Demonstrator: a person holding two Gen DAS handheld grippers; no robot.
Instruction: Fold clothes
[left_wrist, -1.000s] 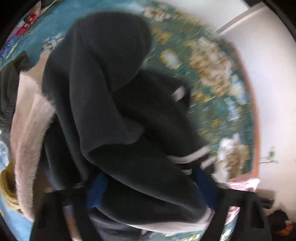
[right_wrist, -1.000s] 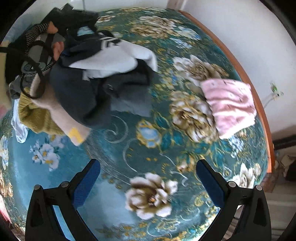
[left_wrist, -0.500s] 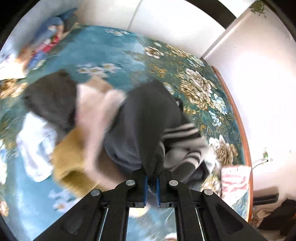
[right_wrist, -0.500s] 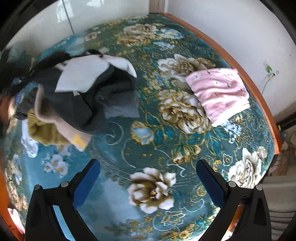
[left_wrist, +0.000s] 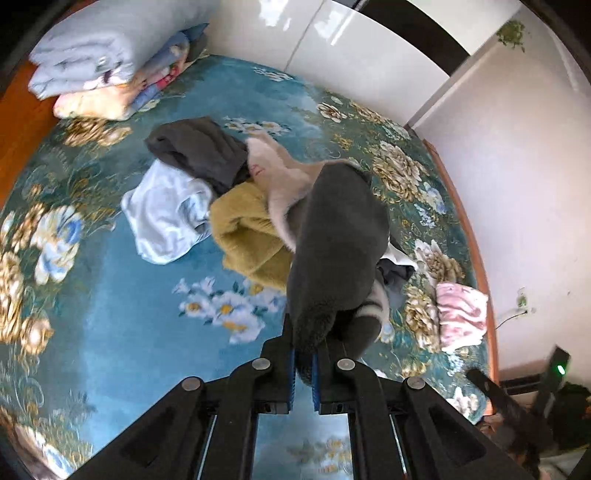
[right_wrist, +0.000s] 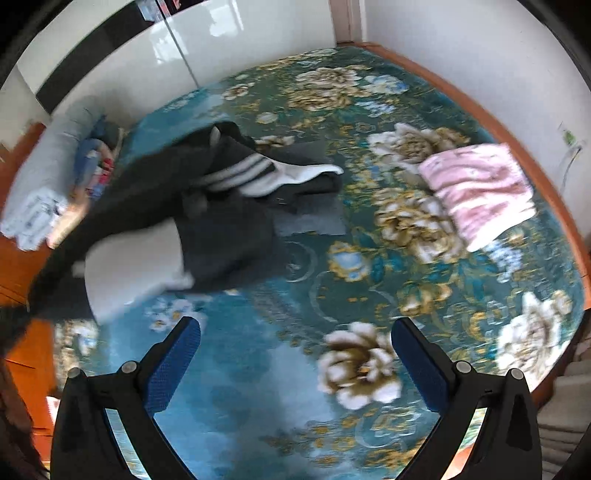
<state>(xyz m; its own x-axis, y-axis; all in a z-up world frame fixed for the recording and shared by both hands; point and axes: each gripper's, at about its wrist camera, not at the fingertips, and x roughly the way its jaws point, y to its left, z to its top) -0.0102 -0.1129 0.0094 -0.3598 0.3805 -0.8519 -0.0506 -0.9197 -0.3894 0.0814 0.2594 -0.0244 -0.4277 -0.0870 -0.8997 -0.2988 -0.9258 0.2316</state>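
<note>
the dark grey garment hangs stretched between the bed and the left tool, whose blue-padded fingers are closed tight on a fold of its cloth with almost no gap between them. from that grip the fabric runs forward and away over the pile of clothes on the bed, which is covered by a teal spread with gold and white flowers. in the right wrist view the same garment shows white stripes on one sleeve and a pale lining, and it trails toward the left edge, blurred there.

the pile beside it holds a mustard-yellow knit, a pale blue piece, a charcoal piece and a cream-pink one lying partly under the grey cloth. a folded pink garment lies well apart near the bed's wooden edge, by the white wall.

the right tool is spread wide and holds nothing; its two blue pads frame bare bedspread, clear of the clothes.

a stack of folded bedding sits at the far corner of the bed, near the white cupboard doors.
</note>
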